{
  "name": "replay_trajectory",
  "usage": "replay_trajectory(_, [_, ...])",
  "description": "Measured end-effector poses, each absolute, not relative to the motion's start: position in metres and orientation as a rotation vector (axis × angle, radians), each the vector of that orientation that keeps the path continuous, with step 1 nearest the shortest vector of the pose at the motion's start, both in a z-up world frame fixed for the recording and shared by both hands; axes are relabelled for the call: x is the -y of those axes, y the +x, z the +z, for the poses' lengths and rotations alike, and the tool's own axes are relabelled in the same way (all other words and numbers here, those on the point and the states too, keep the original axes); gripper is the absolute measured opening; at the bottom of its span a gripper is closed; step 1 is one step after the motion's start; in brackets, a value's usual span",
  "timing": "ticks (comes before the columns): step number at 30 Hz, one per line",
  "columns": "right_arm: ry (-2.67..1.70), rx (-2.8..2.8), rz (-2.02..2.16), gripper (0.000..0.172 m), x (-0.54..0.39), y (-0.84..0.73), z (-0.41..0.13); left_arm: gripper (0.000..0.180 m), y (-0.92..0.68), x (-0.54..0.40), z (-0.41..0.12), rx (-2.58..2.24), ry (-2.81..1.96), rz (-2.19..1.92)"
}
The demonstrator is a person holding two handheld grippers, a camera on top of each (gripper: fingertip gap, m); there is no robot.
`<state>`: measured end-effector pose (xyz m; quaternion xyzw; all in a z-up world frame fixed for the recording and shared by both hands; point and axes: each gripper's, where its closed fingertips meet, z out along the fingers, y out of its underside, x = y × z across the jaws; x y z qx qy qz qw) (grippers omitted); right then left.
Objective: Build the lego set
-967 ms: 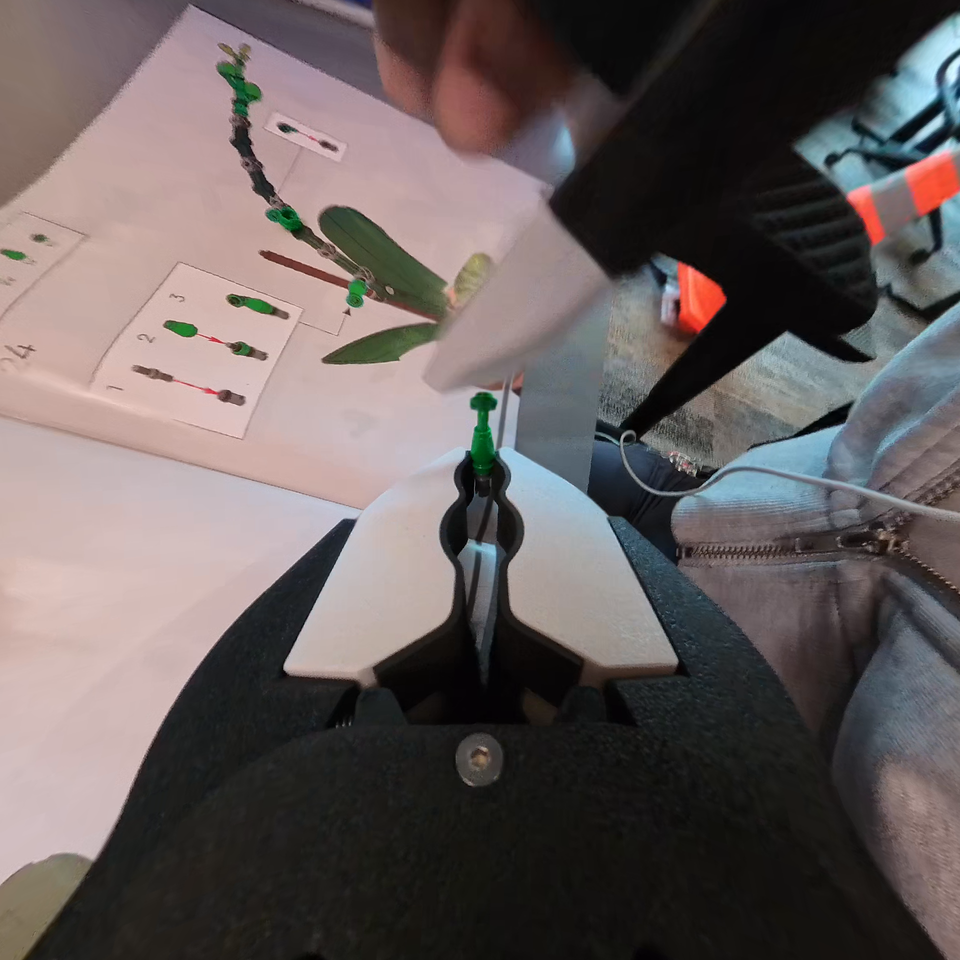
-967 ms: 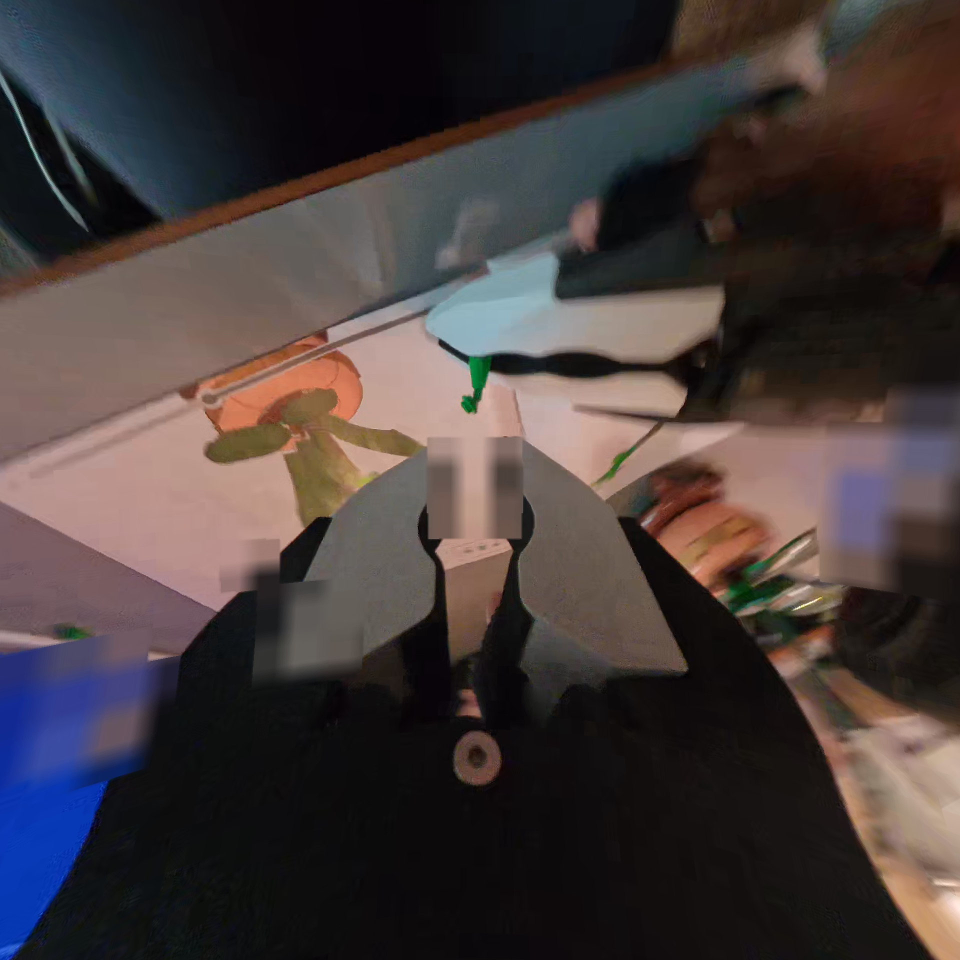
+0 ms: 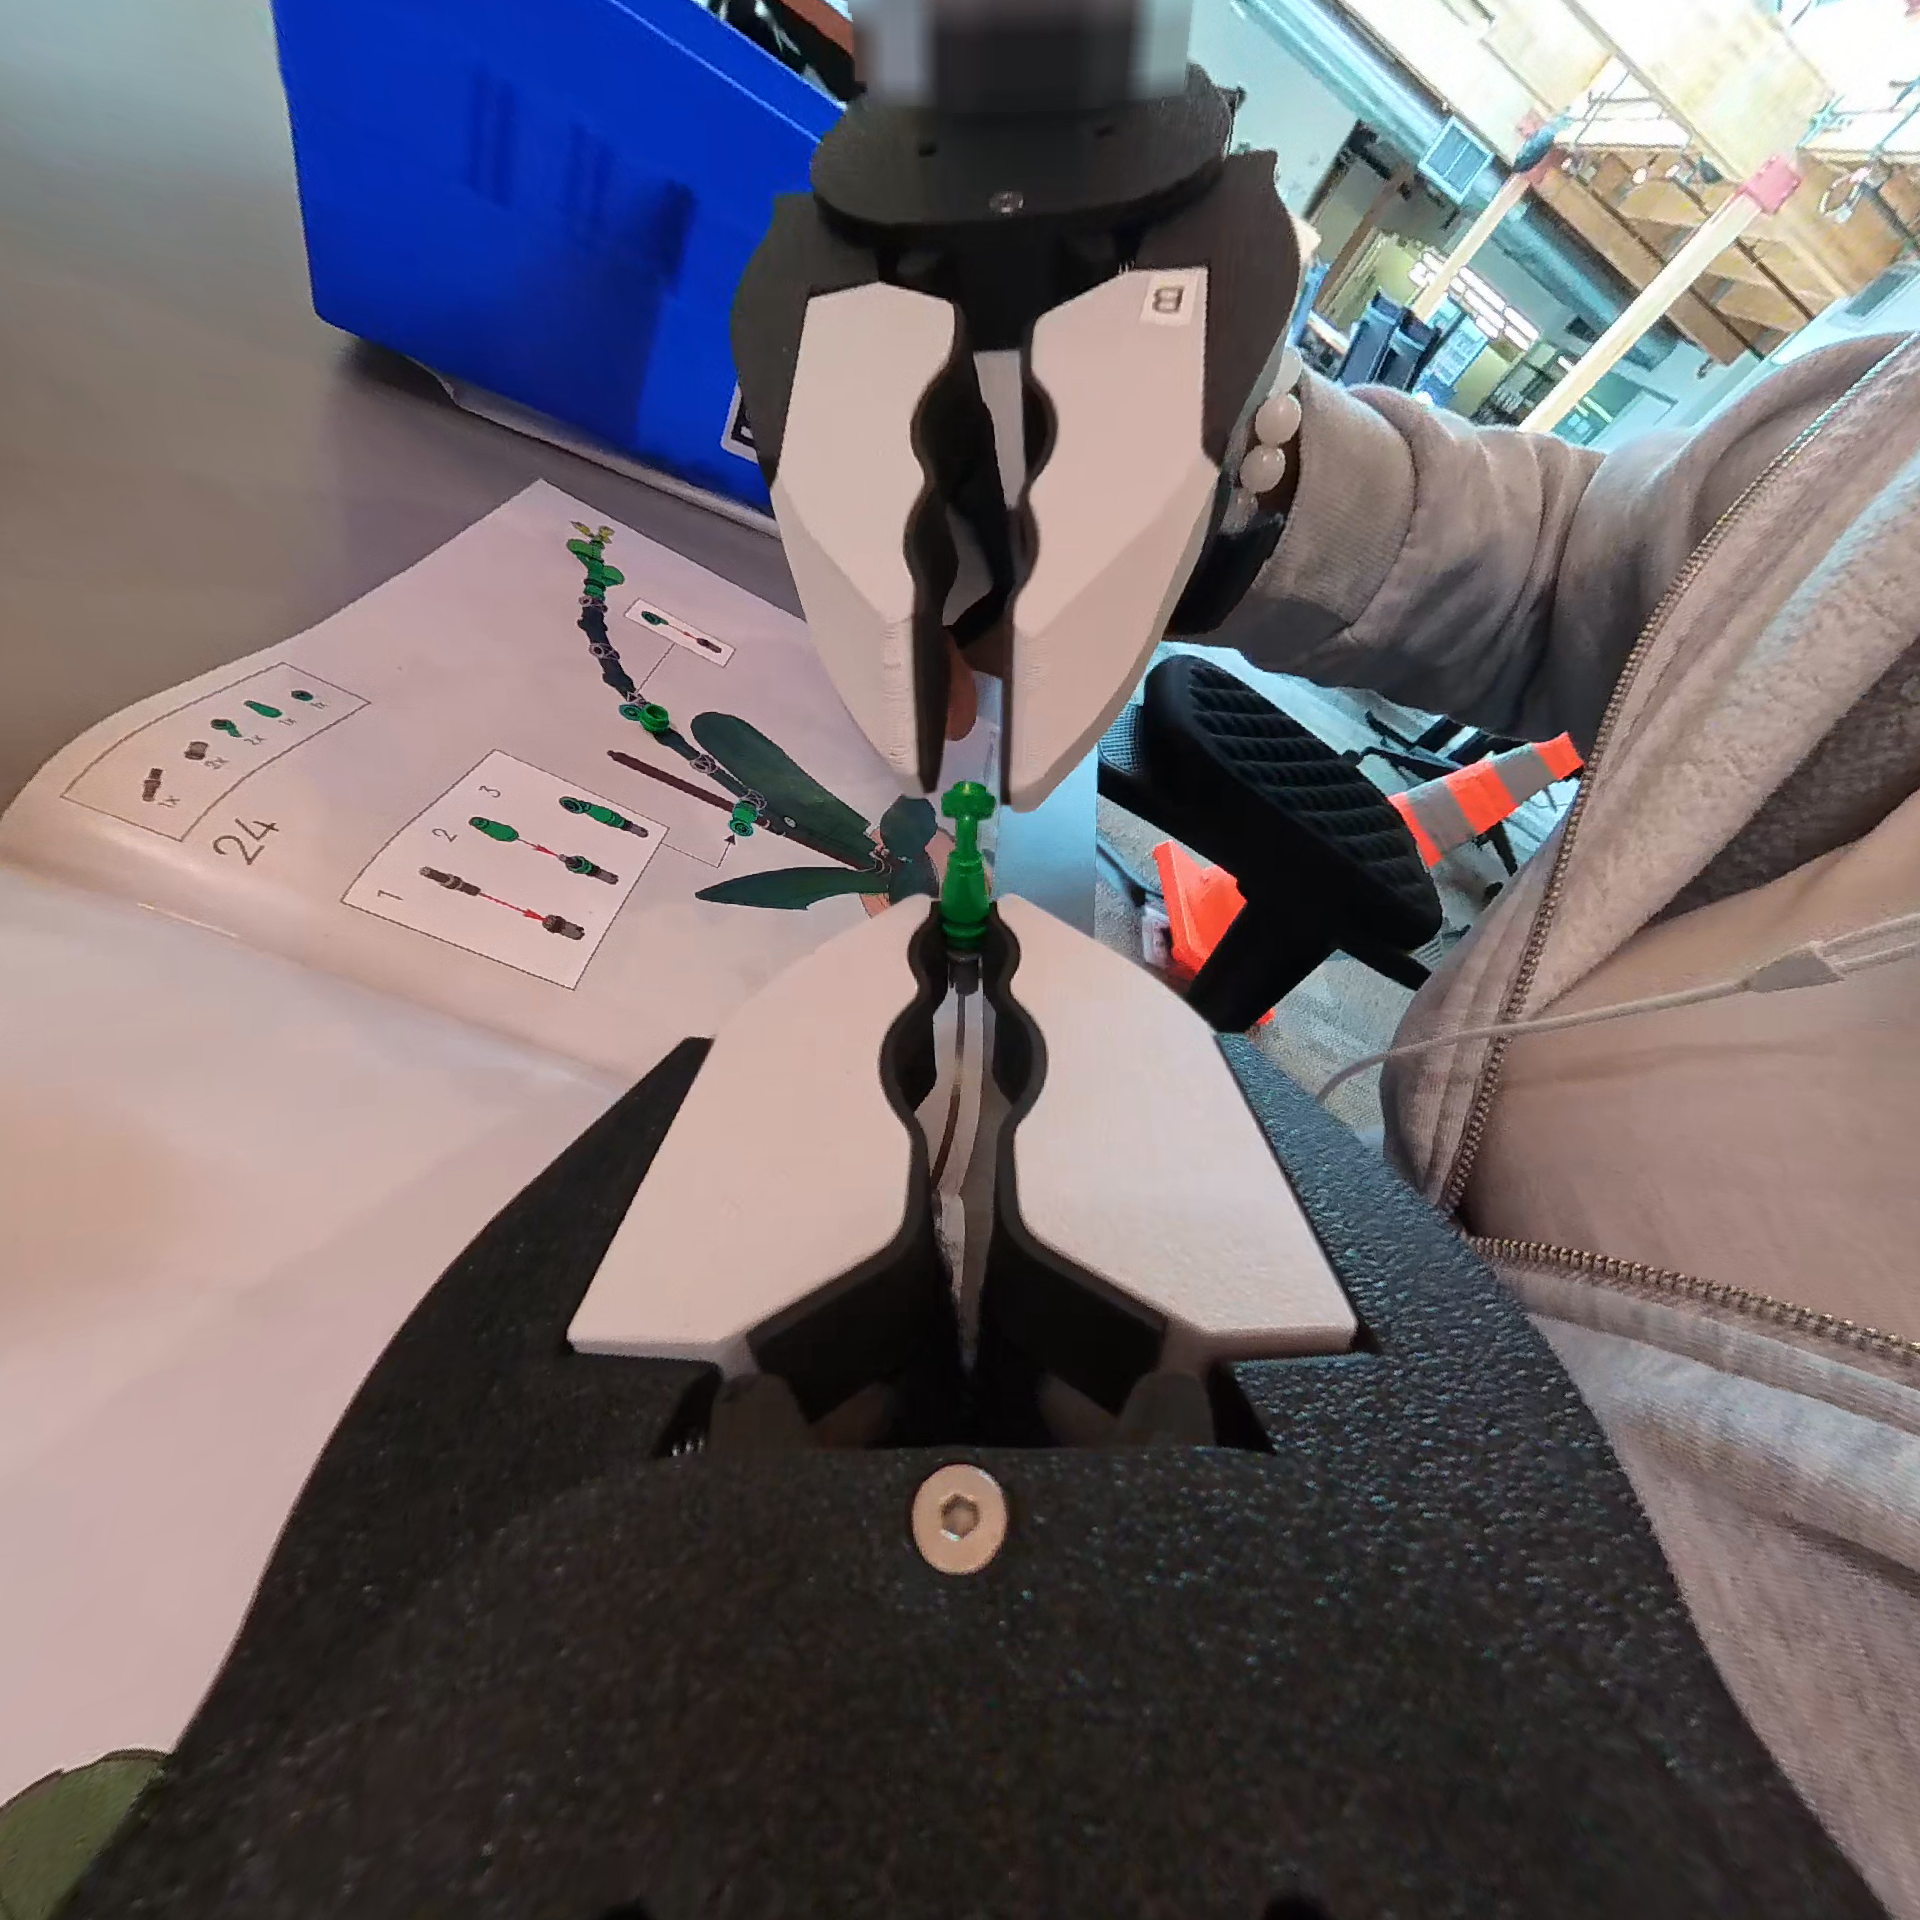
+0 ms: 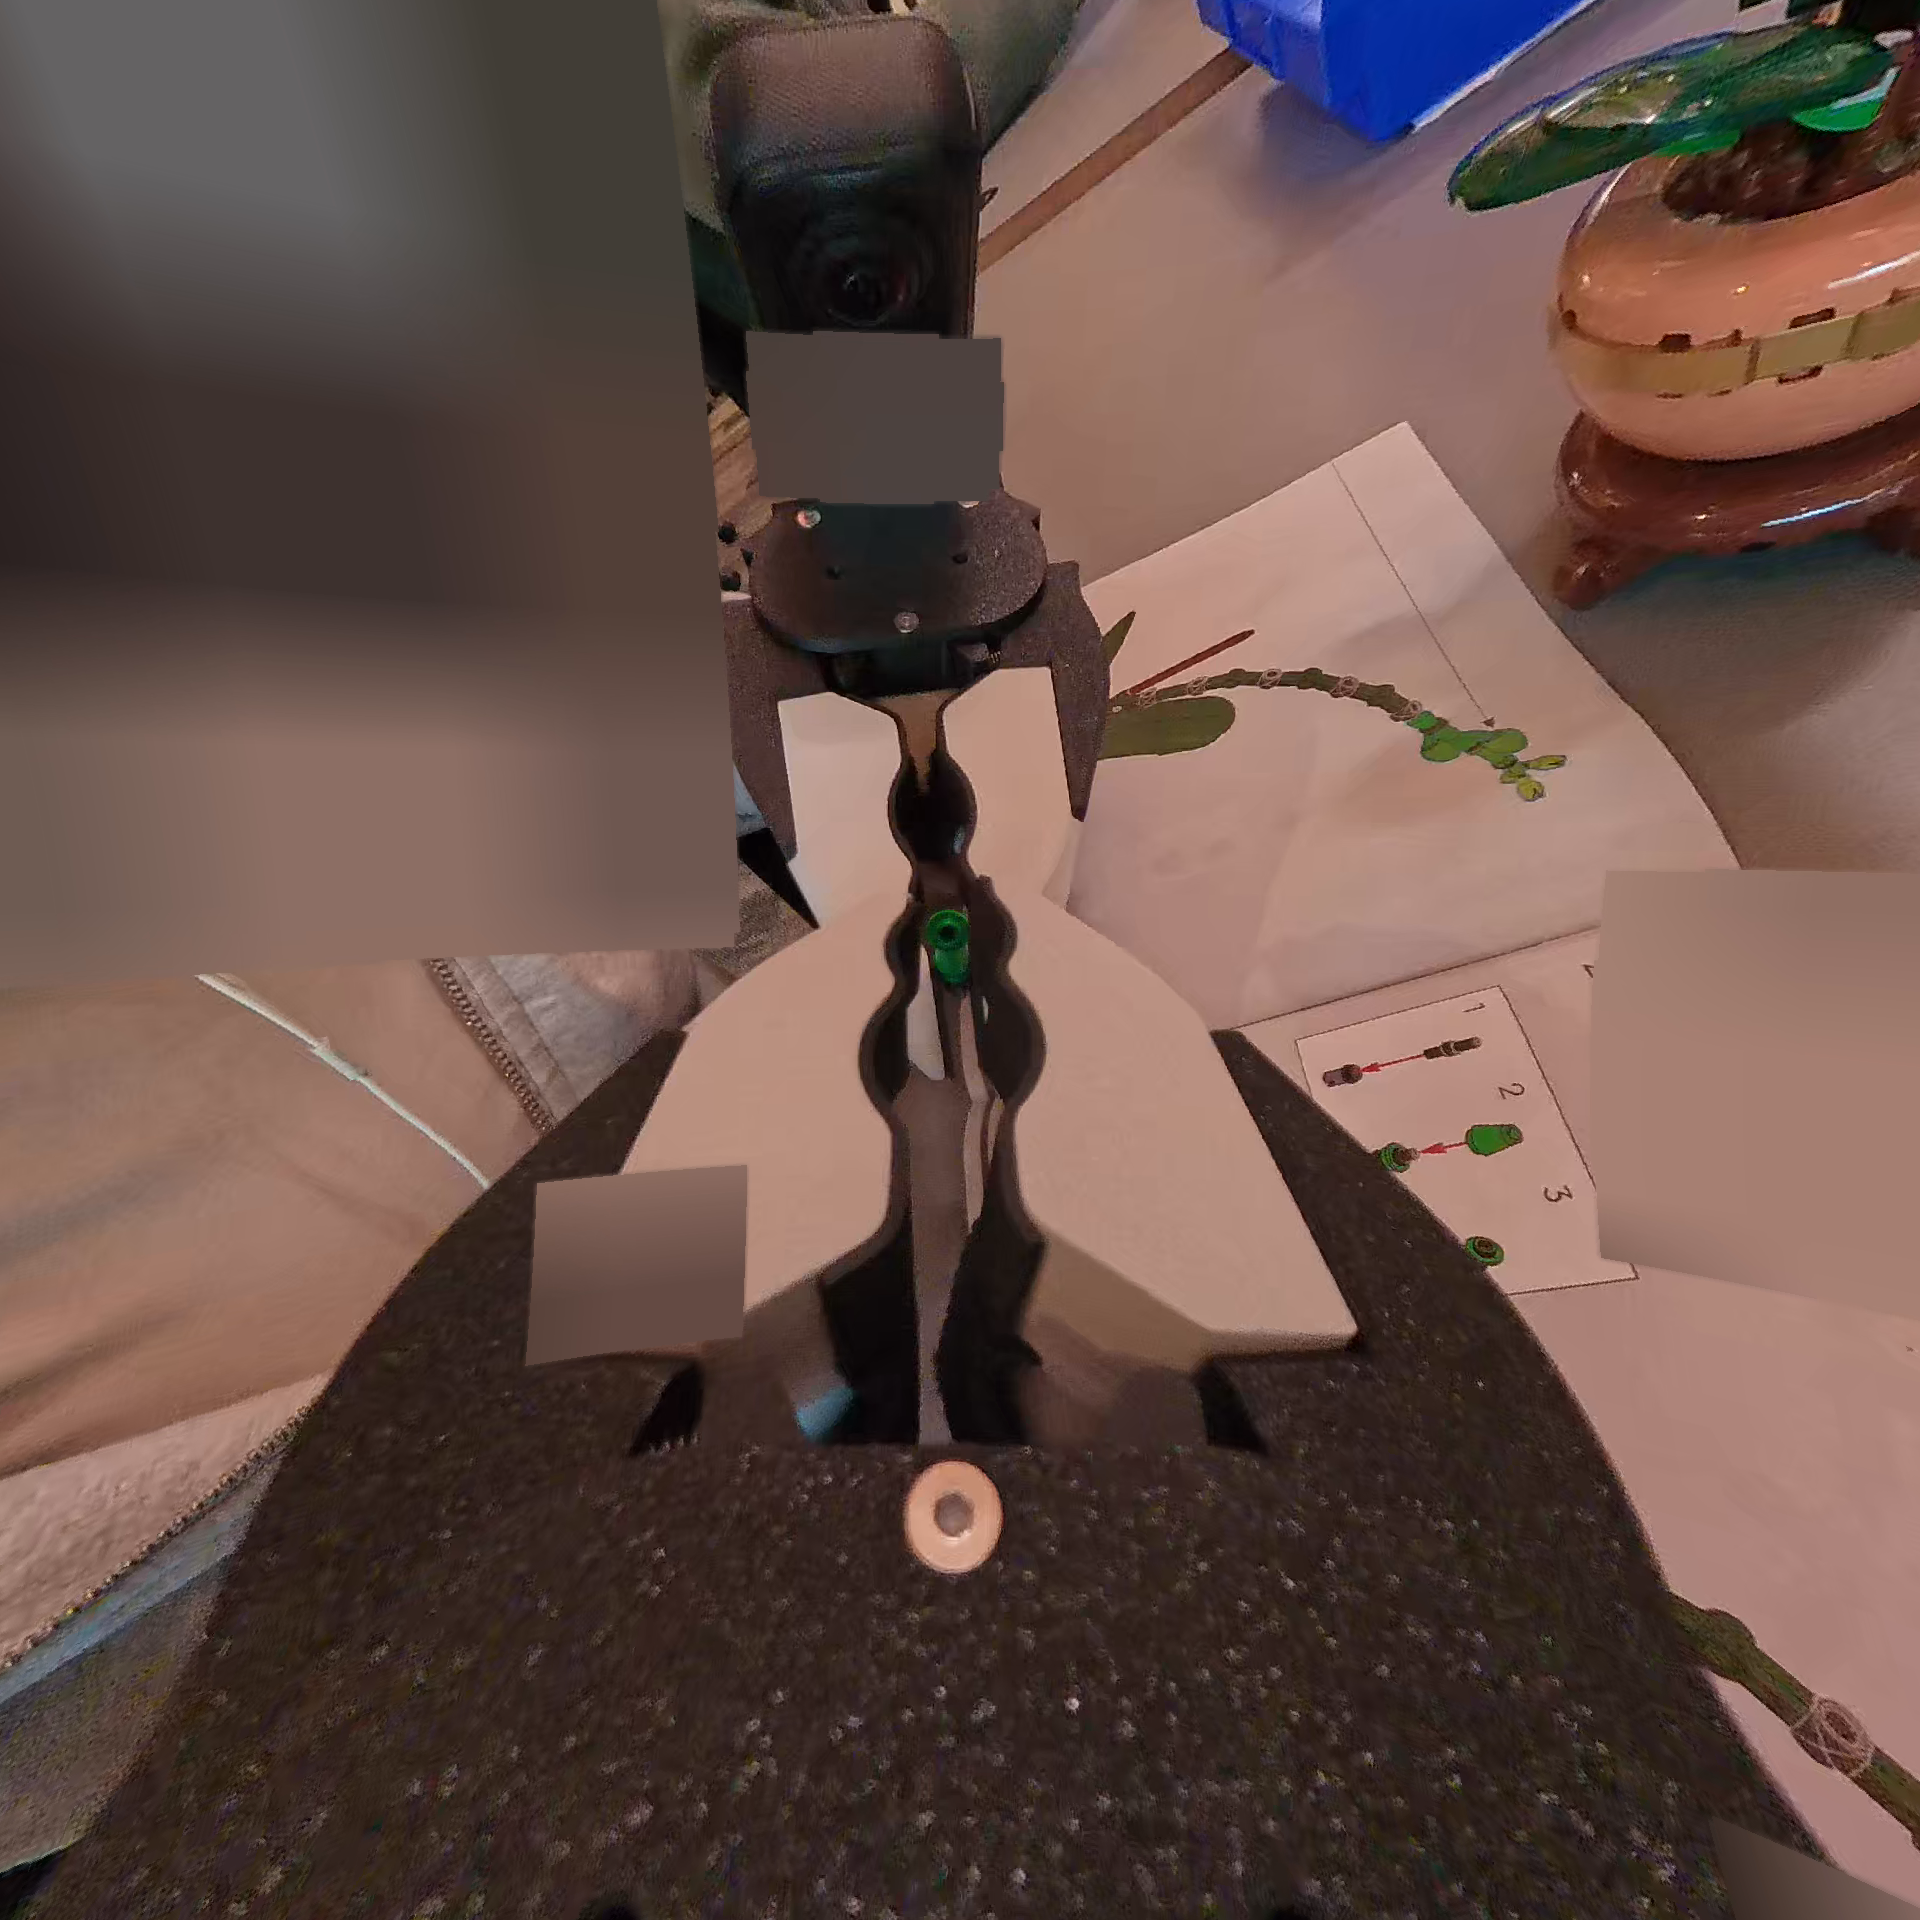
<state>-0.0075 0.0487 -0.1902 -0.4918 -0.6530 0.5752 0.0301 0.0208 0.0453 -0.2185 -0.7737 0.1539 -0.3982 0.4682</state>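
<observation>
The left gripper pinches the base of a small green stem piece, both pads pressed on its lower collar. The piece stands out past the fingertips, its long axis in line with the fingers, its knobbed head pointing straight at the right gripper.

The right gripper faces it tip to tip, fingers slightly spread, nothing held. Its fingertips hang just above the head, one to each side; whether they touch it cannot be told. In the right wrist view the green piece shows end-on in the slot between that gripper's fingers, so the two grippers lie on nearly one axis, with the piece between them.

Under both lies an open instruction booklet on the bench, a blue bin behind it. A brick-built plant in a pot stands well apart.
</observation>
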Motion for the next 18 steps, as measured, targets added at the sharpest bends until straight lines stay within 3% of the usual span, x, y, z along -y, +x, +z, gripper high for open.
replay_trajectory(1, [-1.507, 2.032, 1.759, 0.005, -0.0479, -0.0064, -0.1911, 0.005, 0.0214, -0.0452, -0.2194, -0.385, -1.905, -0.970])
replay_trajectory(8, [-1.458, 2.111, 1.728, 0.000, -0.0423, -0.0008, -0.1929, 0.005, 0.0249, -0.0432, -0.2237, -0.417, -1.934, -0.948])
replay_trajectory(11, [-1.466, 2.054, 1.772, 0.014, -0.0453, -0.0018, -0.1879, 0.005, 0.0239, -0.0436, -0.2233, -0.411, -1.931, -0.948])
replay_trajectory(18, [-1.488, 2.068, 1.731, 0.011, -0.0473, 0.0015, -0.1953, 0.005, 0.0254, -0.0426, -0.2244, -0.425, -1.938, -0.944])
